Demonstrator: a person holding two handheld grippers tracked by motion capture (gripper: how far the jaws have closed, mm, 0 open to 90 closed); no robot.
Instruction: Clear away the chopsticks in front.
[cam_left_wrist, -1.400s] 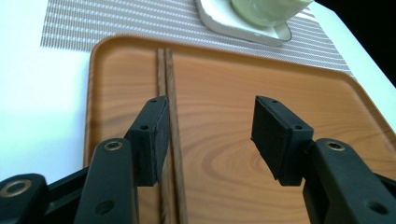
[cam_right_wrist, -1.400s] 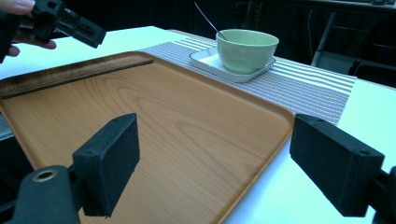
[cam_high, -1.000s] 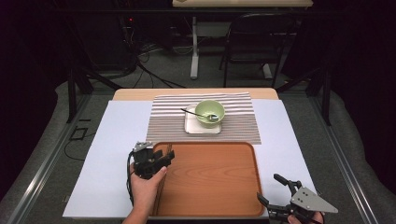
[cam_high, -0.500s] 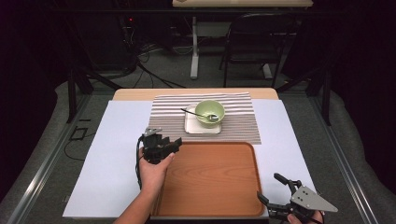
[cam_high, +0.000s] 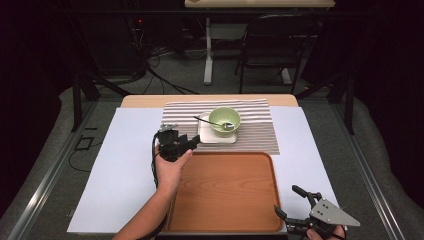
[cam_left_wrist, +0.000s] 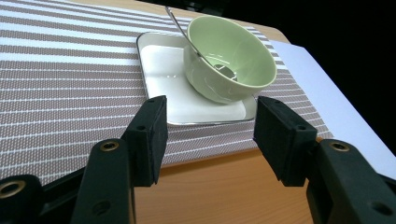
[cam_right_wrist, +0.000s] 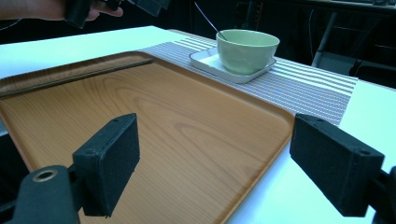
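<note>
A pale green bowl (cam_high: 224, 120) (cam_left_wrist: 233, 56) (cam_right_wrist: 246, 49) stands on a white square plate (cam_high: 207, 136) (cam_left_wrist: 163, 79) (cam_right_wrist: 205, 60), with a metal spoon (cam_high: 207, 121) (cam_left_wrist: 180, 28) leaning in it. Both rest on a striped placemat (cam_high: 255, 130). My left gripper (cam_high: 192, 143) (cam_left_wrist: 208, 140) hovers over the far left corner of the wooden tray (cam_high: 225, 190) (cam_right_wrist: 140, 116), pointing at the plate from a short way off. Its jaws are open with nothing between them. My right gripper (cam_high: 287, 200) (cam_right_wrist: 224, 163) rests open over the tray's near right corner, also holding nothing.
A white sheet (cam_high: 125, 170) covers the table under the tray and placemat. A chair (cam_high: 270, 45) and a table leg stand on the floor beyond the far edge. A black cable trails from the left gripper along the forearm.
The left hand has moved away from me and to the right, from the tray's left edge toward the plate, rising a little. The right gripper has kept still.
</note>
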